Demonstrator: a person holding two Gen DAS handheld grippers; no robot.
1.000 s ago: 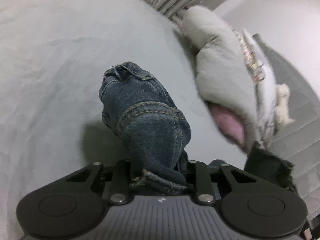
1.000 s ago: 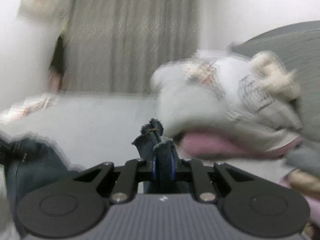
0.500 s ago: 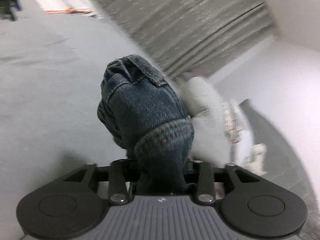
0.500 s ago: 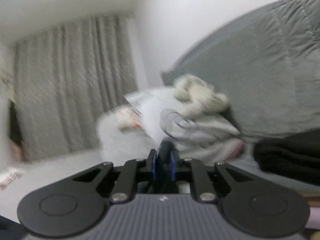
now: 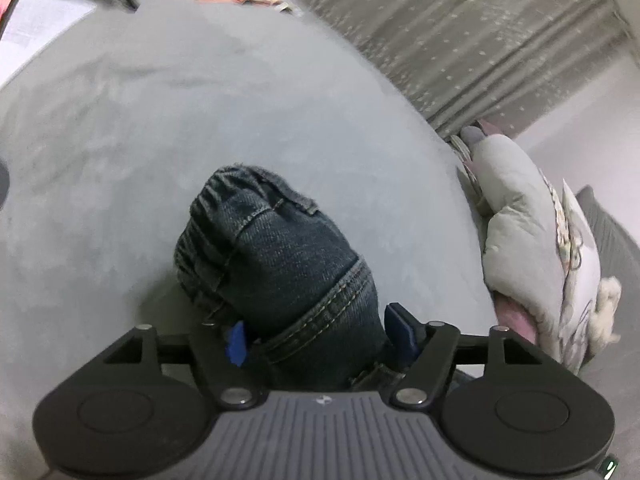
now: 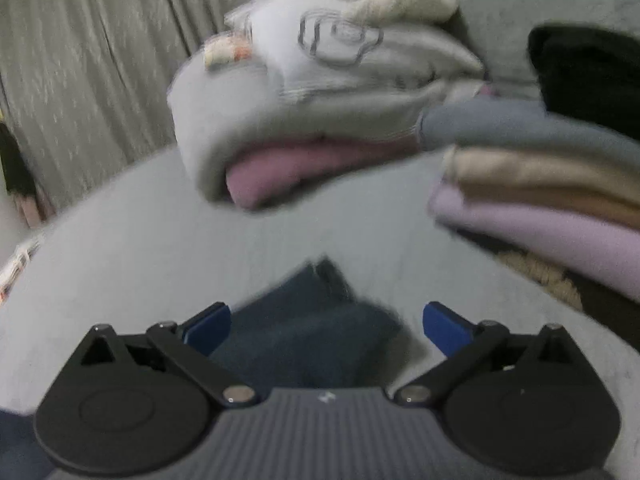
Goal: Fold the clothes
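A bundled pair of dark blue jeans [image 5: 276, 260] rests on the grey bed sheet [image 5: 160, 140]. My left gripper [image 5: 318, 336] straddles its near end. Its jaws are opening, and the left blue pad [image 5: 236, 342] stands slightly off the denim that lies between the pads. In the blurred right wrist view, another part of the jeans [image 6: 312, 328] lies flat on the sheet [image 6: 160, 240]. My right gripper [image 6: 326, 324] hangs over it with its jaws opening wide, both pads clear of the cloth.
A loose heap of light grey and pink garments [image 6: 320, 100] lies ahead, also seen at the right in the left wrist view [image 5: 520, 220]. A stack of folded grey, beige and lilac clothes [image 6: 540, 184] sits at the right, with a black garment [image 6: 588, 80] behind. Grey curtains [image 5: 460, 40] hang at the back.
Both grippers were shut on the jeans and now stand parted. The right one dipped toward the bed and let the denim drop flat. The left one swung across and set the bundle down.
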